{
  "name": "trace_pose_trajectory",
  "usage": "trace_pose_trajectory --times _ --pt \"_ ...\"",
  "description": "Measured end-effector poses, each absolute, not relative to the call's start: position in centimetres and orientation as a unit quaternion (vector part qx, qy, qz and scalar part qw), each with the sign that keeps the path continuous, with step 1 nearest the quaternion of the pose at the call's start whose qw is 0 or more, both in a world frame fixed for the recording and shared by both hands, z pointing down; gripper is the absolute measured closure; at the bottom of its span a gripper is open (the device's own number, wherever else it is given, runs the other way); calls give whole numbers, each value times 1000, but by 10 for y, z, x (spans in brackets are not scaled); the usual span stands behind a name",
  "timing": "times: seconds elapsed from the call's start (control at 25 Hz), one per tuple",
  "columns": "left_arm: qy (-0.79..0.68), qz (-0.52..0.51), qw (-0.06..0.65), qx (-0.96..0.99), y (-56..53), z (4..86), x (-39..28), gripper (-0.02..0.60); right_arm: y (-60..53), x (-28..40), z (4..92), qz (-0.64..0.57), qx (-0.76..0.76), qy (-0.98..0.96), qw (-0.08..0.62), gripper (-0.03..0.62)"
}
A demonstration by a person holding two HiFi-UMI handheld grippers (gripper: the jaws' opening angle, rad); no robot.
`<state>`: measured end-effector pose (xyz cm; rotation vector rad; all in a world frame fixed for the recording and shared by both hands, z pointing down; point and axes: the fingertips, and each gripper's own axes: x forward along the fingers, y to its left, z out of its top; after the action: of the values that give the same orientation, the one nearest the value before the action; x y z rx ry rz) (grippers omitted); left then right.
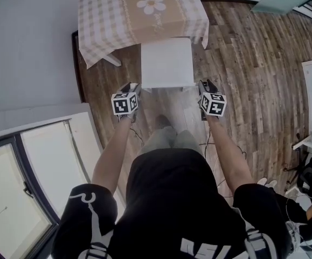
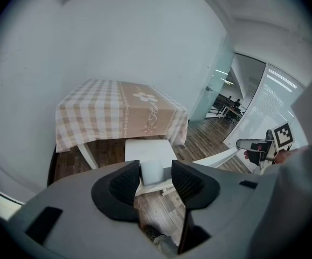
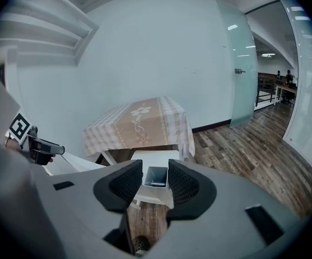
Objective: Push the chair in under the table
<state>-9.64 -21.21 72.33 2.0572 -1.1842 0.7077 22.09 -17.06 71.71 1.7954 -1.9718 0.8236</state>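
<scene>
The white square-seated chair [image 1: 166,63] stood in the upper middle of the head view, its far edge meeting the hanging hem of the cloth on the table [image 1: 107,20]. That cloth was a beige-and-white check with a daisy printed on its centre strip. The chair's near half stuck out over the brown plank floor [image 1: 242,63].

And both tools were on it! The left hand-held gripper [image 1: 134,87] sat at the chair's near-left corner, just left of centre frame. In its own view the left hand-held gripper [image 2: 154,171] had its two dark ribbed pads pinching a rounded white end of the chair, which filled the gap between them.

The right hand-held gripper [image 1: 204,85] mirrored it at the near-right corner. In its own view the right hand-held gripper [image 3: 156,178] was clamped on a squared pale end of the chair, pads tight on either side.

Each tool also showed in the other's view, at the edge of the frame. The person's grey-trousered legs [image 1: 169,140] stood just below the chair, between the two outstretched forearms.
</scene>
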Motion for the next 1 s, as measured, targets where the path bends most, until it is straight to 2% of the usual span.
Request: trace_pose_trajectory --times 1.0 --pt "-471 266 334 772 -226 721 -99 391 -200 225 724 280 686 -652 162 452"
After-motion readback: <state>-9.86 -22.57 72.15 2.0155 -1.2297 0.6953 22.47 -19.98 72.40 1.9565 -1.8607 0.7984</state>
